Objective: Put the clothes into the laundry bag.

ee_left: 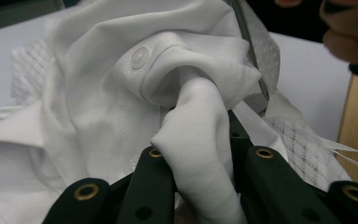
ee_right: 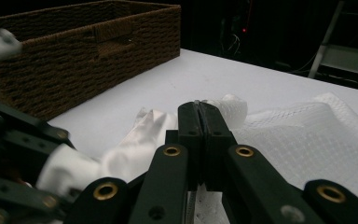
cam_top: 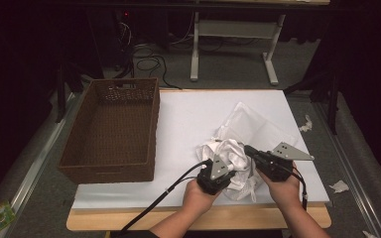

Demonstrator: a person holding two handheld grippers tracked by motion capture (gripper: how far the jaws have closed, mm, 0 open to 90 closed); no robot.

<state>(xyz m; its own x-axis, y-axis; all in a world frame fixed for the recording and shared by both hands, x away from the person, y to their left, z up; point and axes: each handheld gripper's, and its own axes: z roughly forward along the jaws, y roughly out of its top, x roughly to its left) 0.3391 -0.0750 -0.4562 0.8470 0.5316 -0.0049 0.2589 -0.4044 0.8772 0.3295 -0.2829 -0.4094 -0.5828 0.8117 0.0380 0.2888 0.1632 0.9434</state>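
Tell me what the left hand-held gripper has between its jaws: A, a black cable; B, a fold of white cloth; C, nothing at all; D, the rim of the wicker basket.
B: in the left gripper view, the left hand-held gripper pinches a bunched fold of the white cloth between its black jaws.

White table (cam_top: pixel 188 119), wicker basket (cam_top: pixel 110 130), crumpled white garment (cam_top: pixel 238 144)

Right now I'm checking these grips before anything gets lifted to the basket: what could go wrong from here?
1. The left tongs pinch only a thin fold of the white shirt; it could slip out.
2. The mesh laundry bag lies tangled with the shirt and may drag along.
3. The right tongs look shut with little or no fabric between them.
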